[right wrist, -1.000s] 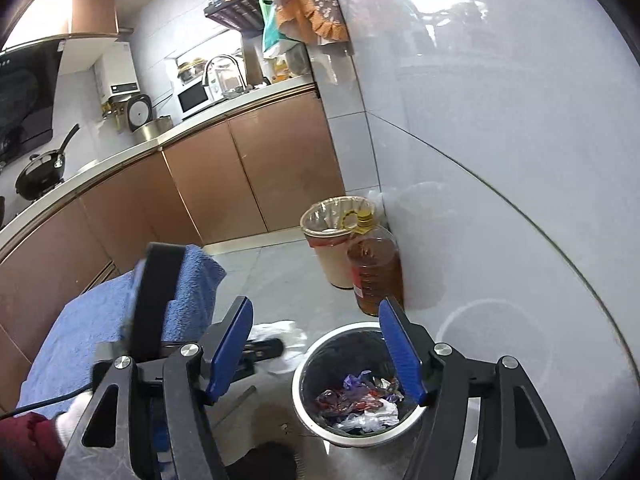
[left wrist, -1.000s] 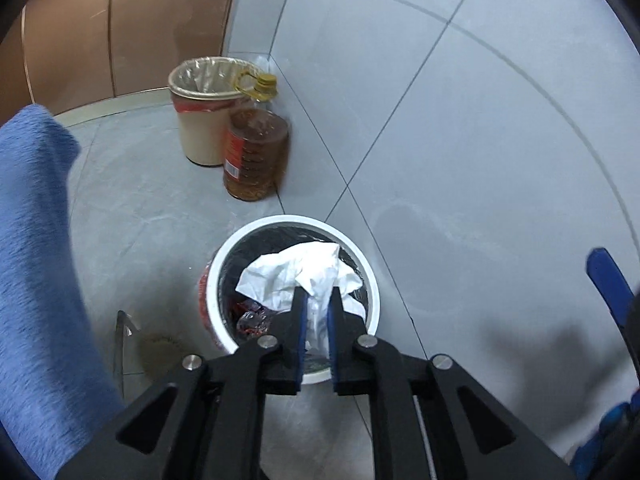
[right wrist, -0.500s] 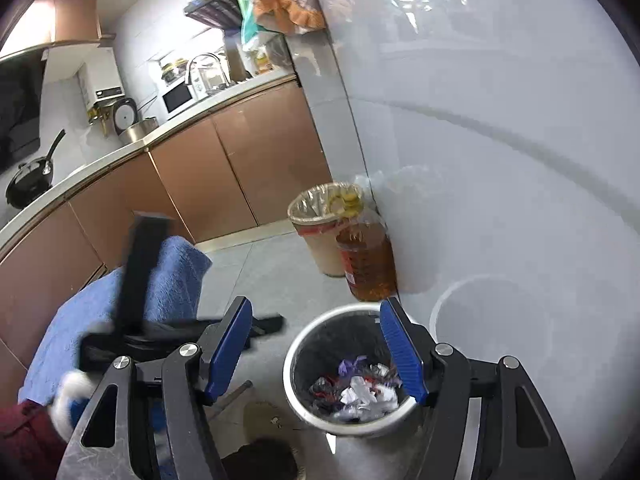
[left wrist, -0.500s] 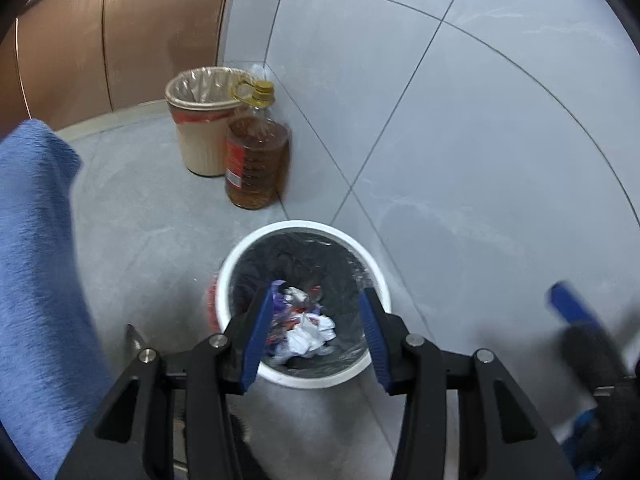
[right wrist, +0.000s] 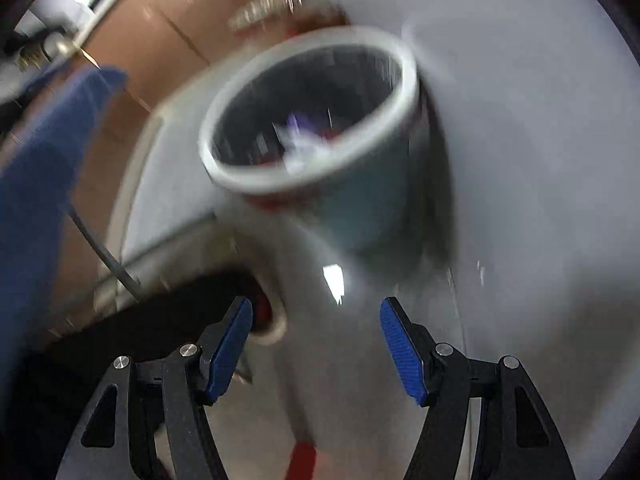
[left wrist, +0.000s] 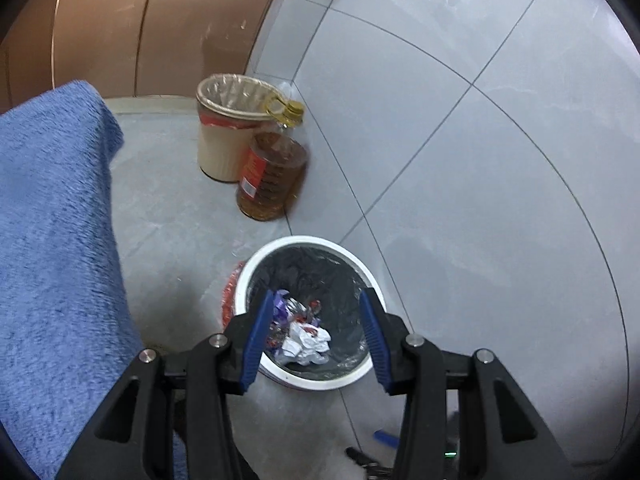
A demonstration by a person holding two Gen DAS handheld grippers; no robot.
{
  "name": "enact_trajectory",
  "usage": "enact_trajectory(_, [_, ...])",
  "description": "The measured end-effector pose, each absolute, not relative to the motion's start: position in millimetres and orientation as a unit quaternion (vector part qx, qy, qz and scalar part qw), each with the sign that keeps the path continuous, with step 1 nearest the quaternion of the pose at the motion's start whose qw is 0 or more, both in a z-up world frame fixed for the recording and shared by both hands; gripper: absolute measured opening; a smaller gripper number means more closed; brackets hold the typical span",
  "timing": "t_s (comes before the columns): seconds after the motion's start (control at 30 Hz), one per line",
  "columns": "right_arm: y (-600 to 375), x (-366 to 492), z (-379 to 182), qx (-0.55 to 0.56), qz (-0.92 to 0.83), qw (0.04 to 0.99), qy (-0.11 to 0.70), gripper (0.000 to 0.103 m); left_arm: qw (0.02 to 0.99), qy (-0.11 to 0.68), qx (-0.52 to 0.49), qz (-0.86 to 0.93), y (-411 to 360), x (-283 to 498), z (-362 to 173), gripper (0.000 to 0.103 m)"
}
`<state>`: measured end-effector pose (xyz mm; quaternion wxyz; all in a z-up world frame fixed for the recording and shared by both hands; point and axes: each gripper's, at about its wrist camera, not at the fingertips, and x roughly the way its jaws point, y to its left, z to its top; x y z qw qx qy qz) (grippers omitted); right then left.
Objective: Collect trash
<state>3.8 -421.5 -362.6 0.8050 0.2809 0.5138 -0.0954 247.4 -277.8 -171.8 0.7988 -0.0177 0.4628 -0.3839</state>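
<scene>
A white-rimmed trash bin (left wrist: 362,268) with a dark liner stands on the grey floor by the tiled wall. Crumpled white tissue (left wrist: 306,342) and coloured wrappers lie at its bottom. My left gripper (left wrist: 316,336) is open and empty, hovering above the bin's near rim. In the right wrist view the same bin (right wrist: 408,92) appears blurred and tilted ahead. My right gripper (right wrist: 316,344) is open and empty, low near the floor in front of the bin.
A beige bin with a plastic liner (left wrist: 230,136) and a large oil bottle (left wrist: 272,176) stand against the wall behind. A blue towel (left wrist: 52,240) hangs at the left. Brown cabinets (left wrist: 140,28) line the back. A small round red and cream object (right wrist: 268,320) lies near the right gripper's left finger.
My left gripper opened and dropped the white tissue into the bin, then pulled back a little. My right gripper swung down low toward the floor, blurring its view.
</scene>
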Motion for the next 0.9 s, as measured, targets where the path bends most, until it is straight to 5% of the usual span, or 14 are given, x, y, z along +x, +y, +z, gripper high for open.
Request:
enact_trajectory(0.37, [-413, -4, -482, 0.293, -0.081, 0.718, 0.625, 0.064, 0.810, 0.452, -0.033, -0.373, -269, 249, -173, 0.043])
enact_trajectory(0.9, [-408, 18, -441, 0.226, -0.091, 0.758, 0.605, 0.064, 0.818, 0.456, -0.030, -0.349, -271, 247, -170, 0.046])
